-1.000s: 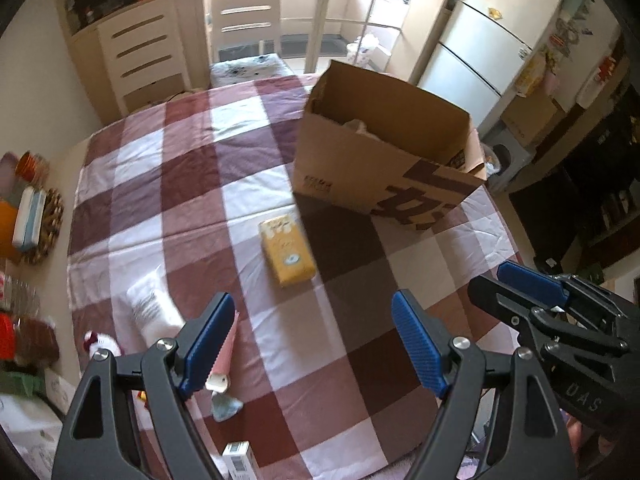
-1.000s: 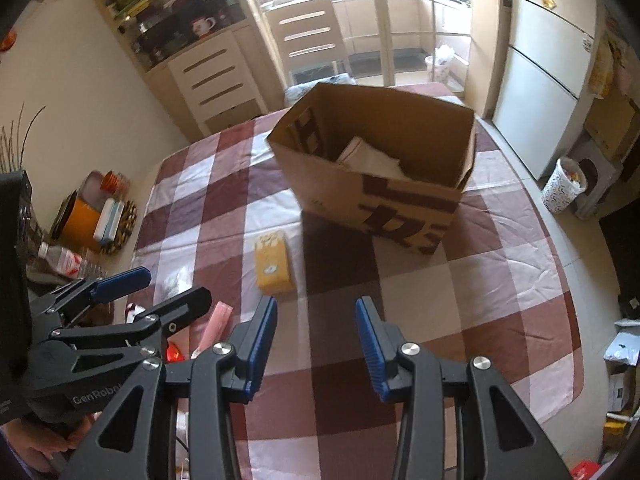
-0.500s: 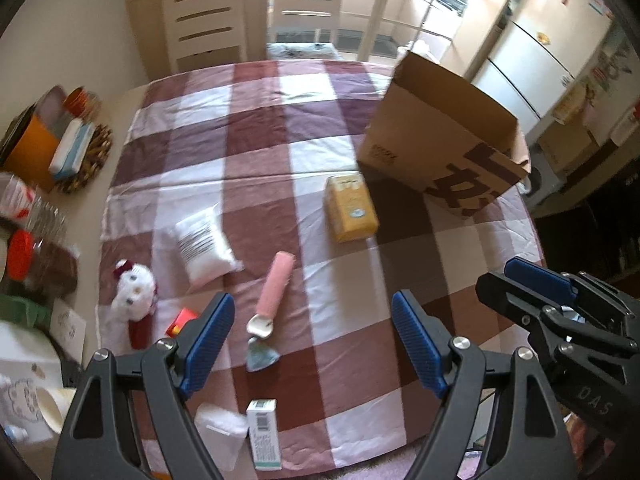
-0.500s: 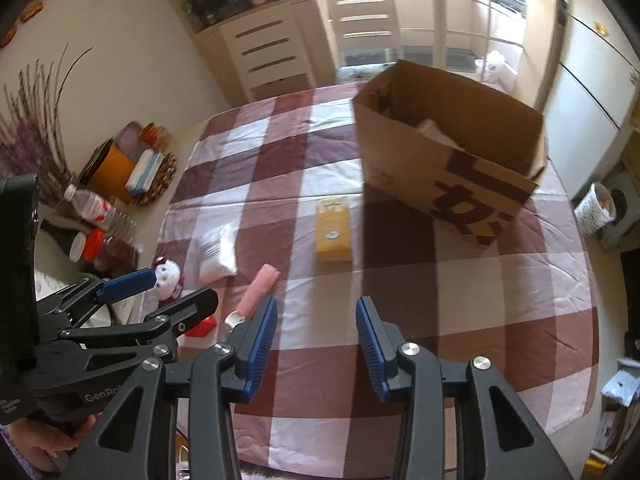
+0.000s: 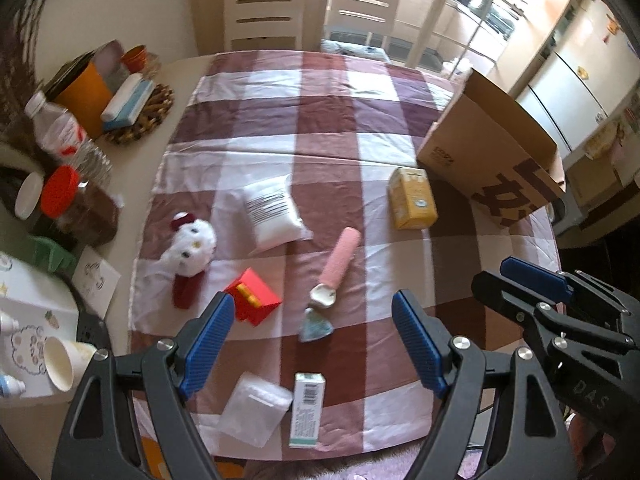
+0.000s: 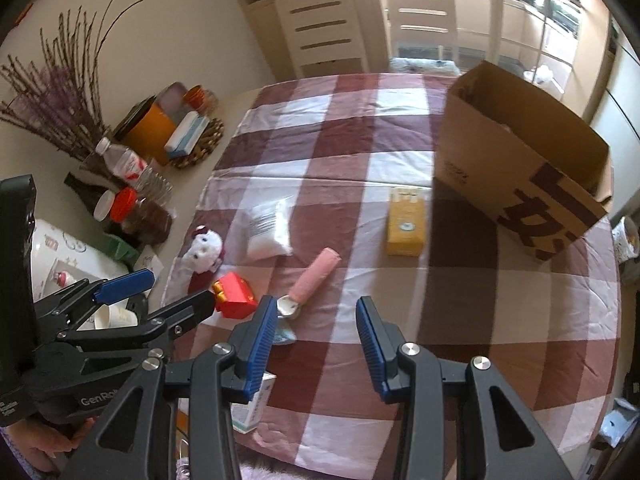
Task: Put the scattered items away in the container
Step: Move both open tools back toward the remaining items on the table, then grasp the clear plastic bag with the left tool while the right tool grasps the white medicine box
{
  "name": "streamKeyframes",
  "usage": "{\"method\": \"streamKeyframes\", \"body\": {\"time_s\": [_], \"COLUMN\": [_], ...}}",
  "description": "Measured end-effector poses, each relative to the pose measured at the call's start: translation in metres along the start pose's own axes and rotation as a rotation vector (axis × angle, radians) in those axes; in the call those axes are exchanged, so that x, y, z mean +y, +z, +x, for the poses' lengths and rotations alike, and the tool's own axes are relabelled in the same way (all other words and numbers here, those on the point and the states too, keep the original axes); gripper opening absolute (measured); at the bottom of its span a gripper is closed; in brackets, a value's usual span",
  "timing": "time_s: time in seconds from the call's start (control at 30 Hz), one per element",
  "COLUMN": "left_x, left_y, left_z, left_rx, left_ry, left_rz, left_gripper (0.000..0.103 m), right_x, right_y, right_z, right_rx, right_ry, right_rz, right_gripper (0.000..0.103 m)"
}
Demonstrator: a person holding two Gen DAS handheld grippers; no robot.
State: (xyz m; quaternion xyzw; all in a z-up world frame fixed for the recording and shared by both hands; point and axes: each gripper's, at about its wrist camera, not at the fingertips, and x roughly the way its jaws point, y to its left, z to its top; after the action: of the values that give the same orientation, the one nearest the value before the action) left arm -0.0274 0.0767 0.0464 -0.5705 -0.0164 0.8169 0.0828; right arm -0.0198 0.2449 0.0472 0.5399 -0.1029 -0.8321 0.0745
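Your left tongs (image 5: 310, 340) hang spread above the near edge of the desk (image 5: 264, 120), pinching nothing; your right tongs (image 6: 316, 340) sit beside them with a narrower gap, also empty, well above the checked cloth (image 6: 340, 160).

The box (image 5: 480, 152) stands open at the far right of the cloth, with something pale just showing inside in the right wrist view. The yellow carton (image 5: 412, 200) lies just beside its near corner. Toward the middle, a pink roll (image 5: 344, 256) lies slantwise, its lower end touching a small silvery piece (image 5: 324, 296), with a blue-green scrap (image 5: 314, 326) just below. A white packet (image 5: 272, 212) lies left of the roll. Further left lies a white plush toy (image 5: 192, 244), and a red box (image 5: 254, 300) sits just beside its red base. At the near edge, a clear bag (image 5: 256, 404) and a teal-and-white carton (image 5: 306, 408) lie side by side.

Bottles, jars and a basket crowd the bare desk left of the cloth.
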Motion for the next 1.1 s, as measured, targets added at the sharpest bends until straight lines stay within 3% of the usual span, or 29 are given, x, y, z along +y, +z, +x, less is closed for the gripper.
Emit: {"method": "streamKeyframes", "body": {"time_s": [0.3,0.53,0.83,1.1], "left_x": [0.057,0.096,0.087,0.072], "left_y": [-0.024,-0.061,-0.118,-0.132], "left_z": [0.002,0.021,0.065,0.097], "left_rx": [0.024,0.099,0.250,0.319], "left_ry": [0.027,0.047,0.024,-0.015], "left_rz": [-0.096,-0.127,0.043,0.156], "left_gripper": [0.082,0.082,0.082,0.082], "right_x": [0.024,0.028,0.047,0.051], "right_y": [-0.008,-0.029,-0.094,-0.117], "right_z": [0.025,0.051,0.100,0.120], "right_rx": [0.052,0.134,0.325,0.364], "right_ry": [0.030,0.029,0.059,0.042], "right_rz": [-0.029,-0.018,-0.007,0.060], "right_gripper": [0.042,0.042,0.042,0.042]}}
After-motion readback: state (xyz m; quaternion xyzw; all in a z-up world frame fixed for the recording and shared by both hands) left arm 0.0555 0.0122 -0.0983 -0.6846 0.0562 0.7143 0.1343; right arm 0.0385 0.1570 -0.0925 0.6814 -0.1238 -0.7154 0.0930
